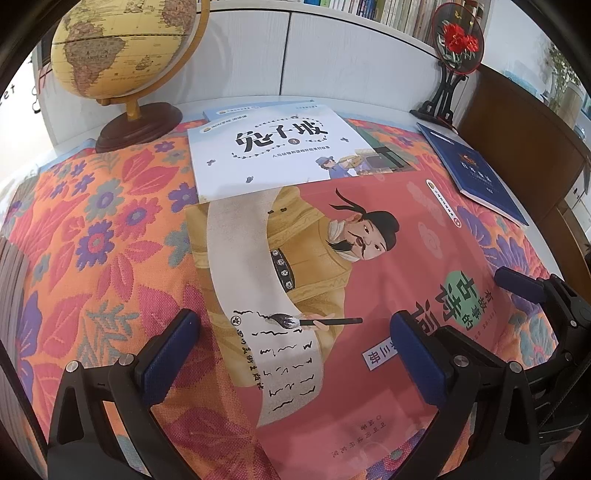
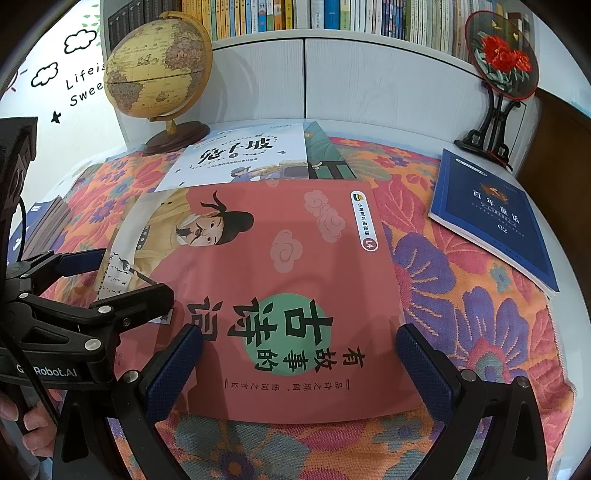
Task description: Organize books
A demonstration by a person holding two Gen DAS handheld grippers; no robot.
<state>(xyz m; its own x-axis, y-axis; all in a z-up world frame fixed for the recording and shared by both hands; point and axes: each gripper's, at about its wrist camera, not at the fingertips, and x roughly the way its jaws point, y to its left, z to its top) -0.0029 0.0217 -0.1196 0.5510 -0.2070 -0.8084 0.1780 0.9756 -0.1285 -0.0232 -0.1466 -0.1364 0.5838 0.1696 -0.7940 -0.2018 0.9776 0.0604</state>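
Note:
A large pink book (image 1: 369, 266) (image 2: 295, 258) with a robed man on its cover lies flat on the floral cloth. A white book (image 1: 273, 155) (image 2: 240, 155) rests behind it, overlapping a green one (image 2: 325, 155). A dark blue book (image 1: 476, 173) (image 2: 495, 214) lies to the right. My left gripper (image 1: 295, 354) (image 2: 118, 278) is open over the pink book's left part. My right gripper (image 2: 299, 369) is open too, its fingers straddling the book's near title end. One of its fingers (image 1: 517, 282) shows at the right of the left wrist view.
A globe (image 1: 125, 59) (image 2: 159, 70) stands back left and a round embroidered fan on a black stand (image 1: 454, 44) (image 2: 498, 70) back right. A white cabinet with a packed bookshelf (image 2: 295, 18) lies behind. A stack of books (image 2: 48, 221) sits at the left edge.

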